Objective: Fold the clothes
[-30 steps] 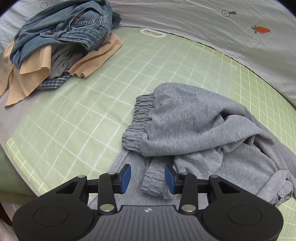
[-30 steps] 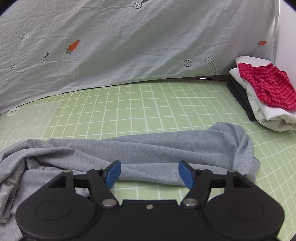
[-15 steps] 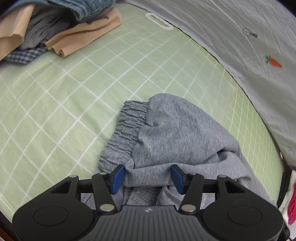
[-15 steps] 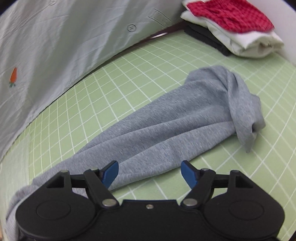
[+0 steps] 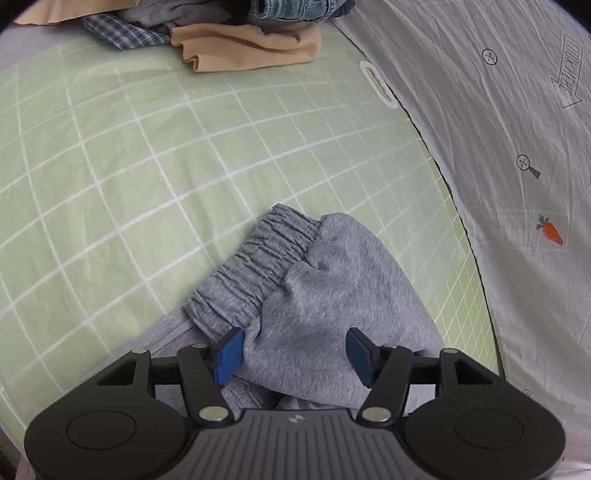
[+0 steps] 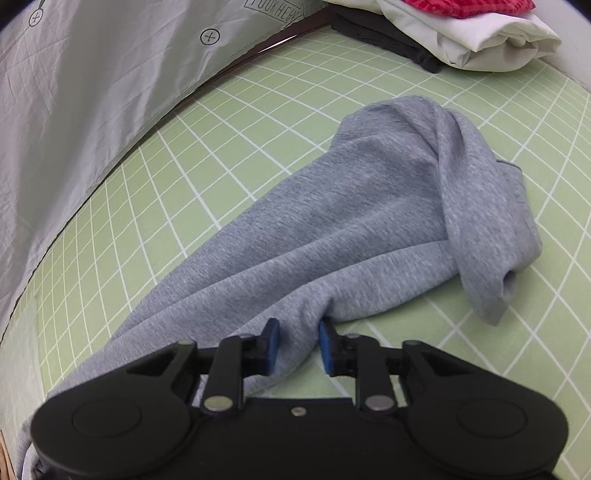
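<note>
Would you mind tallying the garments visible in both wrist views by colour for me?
Grey: 2, the sweatpants and a grey garment in the unfolded pile
Blue: 2, the jeans and plaid shirt
Beige: 1, beige garment
White: 1, folded garment
Red: 1, checked garment
Black: 1, folded garment
Total: 8

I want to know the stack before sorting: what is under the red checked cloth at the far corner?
Under the red checked cloth lies a folded white garment, and below that a dark garment. What lies deeper, and the stack's far side, stay covered.
</note>
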Demonstrator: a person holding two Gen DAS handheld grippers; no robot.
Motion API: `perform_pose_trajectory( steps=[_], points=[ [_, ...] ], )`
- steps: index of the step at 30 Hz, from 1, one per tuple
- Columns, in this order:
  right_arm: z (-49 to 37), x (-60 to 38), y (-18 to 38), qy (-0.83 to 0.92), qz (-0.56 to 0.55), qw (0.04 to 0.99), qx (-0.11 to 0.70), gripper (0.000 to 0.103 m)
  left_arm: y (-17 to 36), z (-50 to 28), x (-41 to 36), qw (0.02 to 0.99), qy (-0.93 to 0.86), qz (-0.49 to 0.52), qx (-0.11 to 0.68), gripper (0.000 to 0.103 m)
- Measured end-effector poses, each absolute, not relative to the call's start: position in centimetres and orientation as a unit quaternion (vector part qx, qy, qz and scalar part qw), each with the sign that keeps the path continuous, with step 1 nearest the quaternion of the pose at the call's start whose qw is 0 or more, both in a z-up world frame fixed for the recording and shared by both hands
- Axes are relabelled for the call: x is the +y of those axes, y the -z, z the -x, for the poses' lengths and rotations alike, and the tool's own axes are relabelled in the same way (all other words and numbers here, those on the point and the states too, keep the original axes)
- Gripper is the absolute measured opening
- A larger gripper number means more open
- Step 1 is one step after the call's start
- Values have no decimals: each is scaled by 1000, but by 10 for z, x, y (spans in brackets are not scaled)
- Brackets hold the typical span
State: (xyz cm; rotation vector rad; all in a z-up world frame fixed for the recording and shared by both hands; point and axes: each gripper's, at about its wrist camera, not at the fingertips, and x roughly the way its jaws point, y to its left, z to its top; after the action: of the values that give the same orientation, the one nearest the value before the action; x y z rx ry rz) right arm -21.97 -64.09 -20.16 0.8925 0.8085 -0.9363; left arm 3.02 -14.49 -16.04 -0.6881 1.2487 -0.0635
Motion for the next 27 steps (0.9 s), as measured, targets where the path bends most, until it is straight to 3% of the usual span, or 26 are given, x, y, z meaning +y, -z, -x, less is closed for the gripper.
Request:
perform_pose_trajectory(
  steps=[1, 2, 3, 5, 6, 15, 22, 27],
  points=[
    [222, -642, 202, 424, -411, 722, 361, 13, 161, -31, -147, 756, 27, 308, 577, 59],
    [225, -643, 202, 424, -417, 721, 356, 10, 162, -32, -149, 757, 26, 299, 580, 49],
    [227, -644, 201, 426, -419, 721, 351, 7, 163, -32, -152, 758, 24, 290, 584, 30],
    [230, -646, 197, 428, -416, 726, 341, 6, 165, -34, -155, 760, 23, 274, 590, 8],
    [229, -646, 194, 430, -408, 731, 338, 4, 165, -35, -155, 761, 23, 265, 591, 4],
    [198, -655, 156, 425, -270, 796, 335, 1, 126, -66, -157, 797, 32, 241, 553, 1],
    [110, -703, 110, 406, -145, 849, 305, 0, 86, -152, -195, 839, 67, 210, 497, 1],
    [52, -725, 84, 387, -140, 868, 278, 0, 80, -212, -238, 859, 83, 191, 468, 2]
  ],
)
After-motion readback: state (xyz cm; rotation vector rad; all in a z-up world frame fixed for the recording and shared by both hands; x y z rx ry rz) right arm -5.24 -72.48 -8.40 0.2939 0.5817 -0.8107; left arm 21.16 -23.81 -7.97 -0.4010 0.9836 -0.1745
